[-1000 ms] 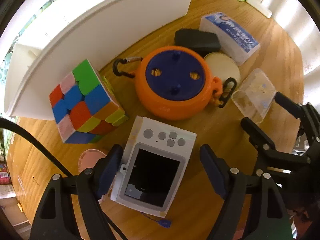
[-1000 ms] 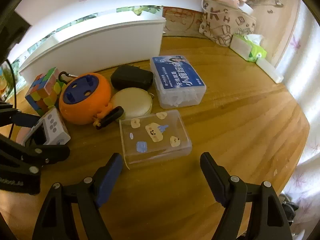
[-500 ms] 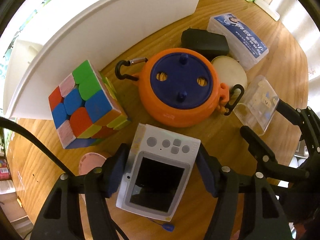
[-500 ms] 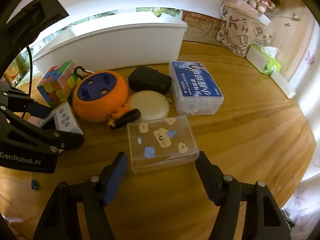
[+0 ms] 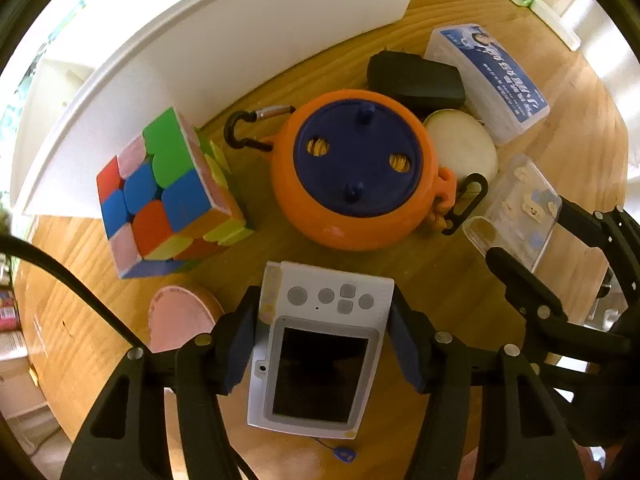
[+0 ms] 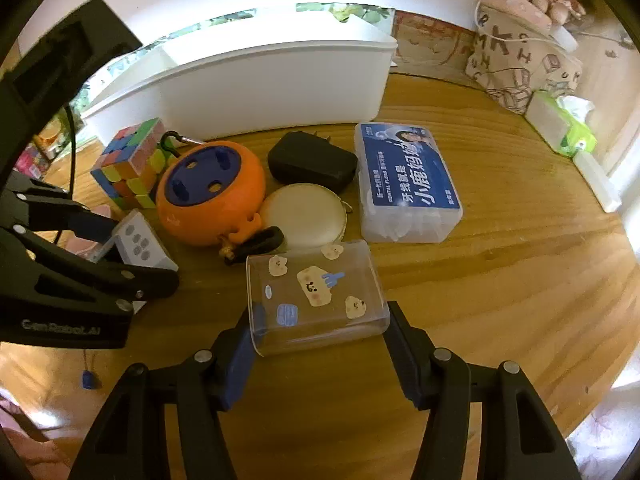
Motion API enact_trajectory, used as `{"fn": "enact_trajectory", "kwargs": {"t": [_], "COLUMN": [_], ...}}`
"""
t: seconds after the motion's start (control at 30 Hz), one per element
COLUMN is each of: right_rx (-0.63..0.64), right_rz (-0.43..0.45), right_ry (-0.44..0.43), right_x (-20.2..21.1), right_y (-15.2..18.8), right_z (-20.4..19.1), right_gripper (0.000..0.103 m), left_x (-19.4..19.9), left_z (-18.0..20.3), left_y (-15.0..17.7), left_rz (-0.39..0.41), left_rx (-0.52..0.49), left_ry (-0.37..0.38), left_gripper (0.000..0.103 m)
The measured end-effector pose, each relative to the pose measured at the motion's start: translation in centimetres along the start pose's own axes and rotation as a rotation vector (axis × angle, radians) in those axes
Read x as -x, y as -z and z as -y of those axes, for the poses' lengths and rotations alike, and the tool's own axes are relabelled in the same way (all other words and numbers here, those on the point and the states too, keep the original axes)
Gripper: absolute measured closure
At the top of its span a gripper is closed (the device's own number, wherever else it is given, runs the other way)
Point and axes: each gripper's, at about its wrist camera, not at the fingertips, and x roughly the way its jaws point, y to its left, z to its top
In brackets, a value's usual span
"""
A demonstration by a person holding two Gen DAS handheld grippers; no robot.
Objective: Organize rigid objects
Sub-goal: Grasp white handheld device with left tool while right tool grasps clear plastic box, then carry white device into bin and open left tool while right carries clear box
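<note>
A white digital camera lies screen-up on the wooden table. My left gripper points straight down over it, jaws closing, with the blue pads touching its two long sides. In the right wrist view a clear plastic box with cartoon stickers sits between the closing jaws of my right gripper, and its near corners touch the pads. The same box shows at the right of the left wrist view. A long white bin stands behind the objects.
Behind the camera sit a colour cube, an orange reel with a blue lid, a black charger, a cream round case and a blue-labelled floss box. A pink round lid lies beside the left finger. A tissue pack is far right.
Both grippers' jaws have narrowed from wide apart to touching: the left on the camera's sides, the right on the clear box. The left gripper slid slightly forward along the camera.
</note>
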Motion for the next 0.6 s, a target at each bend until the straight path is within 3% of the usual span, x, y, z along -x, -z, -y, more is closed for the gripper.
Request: {"fn": "enact_trajectory", "kwargs": {"t": [0.6], "right_rx": [0.252], "right_rz": [-0.049], "right_ry": [-0.161], "right_x": [1.9], "right_y": [-2.8], "right_z": [1.4], "right_gripper": [0.043], "left_x": [-0.3], "left_z": [1.5], "left_y": [3.4], "left_rz": [-0.068], "left_rx": [0.274], "left_ry": [0.005], "left_gripper": [0.040]}}
